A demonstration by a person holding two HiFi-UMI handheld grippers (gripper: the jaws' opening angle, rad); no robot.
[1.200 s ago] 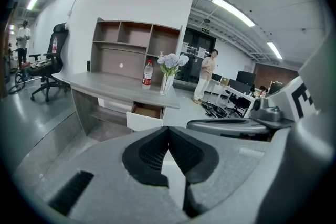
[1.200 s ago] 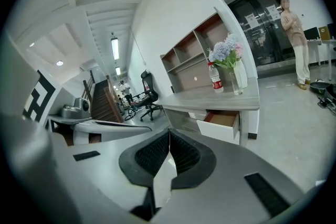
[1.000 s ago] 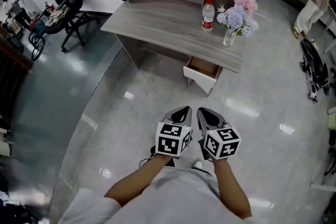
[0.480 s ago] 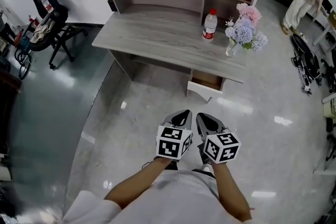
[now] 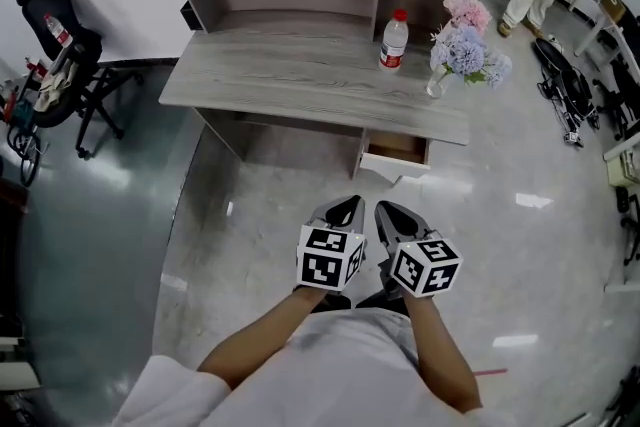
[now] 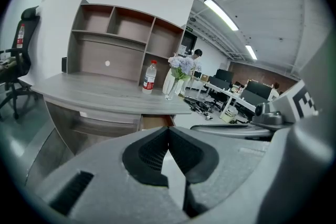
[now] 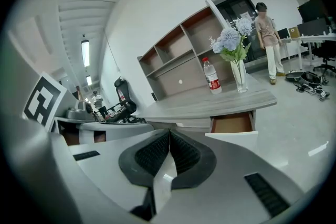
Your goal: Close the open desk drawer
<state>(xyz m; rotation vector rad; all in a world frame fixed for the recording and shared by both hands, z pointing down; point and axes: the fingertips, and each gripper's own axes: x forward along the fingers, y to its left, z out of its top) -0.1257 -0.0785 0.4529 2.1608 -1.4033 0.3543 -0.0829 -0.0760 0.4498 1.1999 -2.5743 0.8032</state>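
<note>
Hovering side by side above the glossy grey floor (image 5: 250,215), well apart from the desk: left gripper (image 5: 345,207) and right gripper (image 5: 392,211), each with jaws pressed together on nothing, tips aimed forward and slightly downward. Carried on bare forearms (image 5: 262,353) reaching out from short white sleeves. Ahead, pulled out under the right end of the grey wood-grain desk (image 5: 290,80): the small open drawer (image 5: 393,158) with white front and brown inside. Standing on the desktop above it, a clear plastic water bottle (image 5: 394,40) with red label, beside a glass vase of pink and blue flowers (image 5: 464,48).
</note>
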